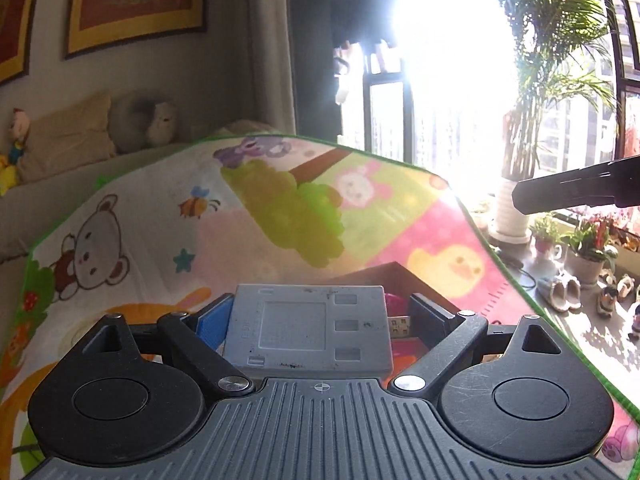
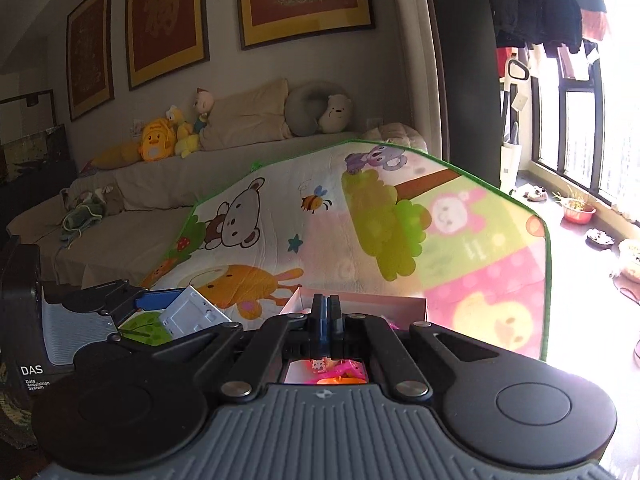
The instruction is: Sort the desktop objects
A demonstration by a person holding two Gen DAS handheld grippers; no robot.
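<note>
My left gripper (image 1: 316,312) is shut on a flat grey plastic box (image 1: 308,330), held between its blue-padded and black fingers above the cartoon play mat (image 1: 248,216). The same box shows white in the right wrist view (image 2: 192,312), gripped by the left gripper (image 2: 144,300) at the lower left. My right gripper (image 2: 327,308) is shut with its fingers pressed together and nothing visible between them, over an open pink-walled box (image 2: 360,302) holding small pink and orange items (image 2: 336,370). A corner of that box shows in the left wrist view (image 1: 394,270).
The mat (image 2: 400,240) has a green border and drops off at the right toward a sunlit floor with slippers (image 1: 560,292) and potted plants (image 1: 588,248). A sofa (image 2: 160,184) with pillows and plush toys lies behind the mat. The window gives strong glare.
</note>
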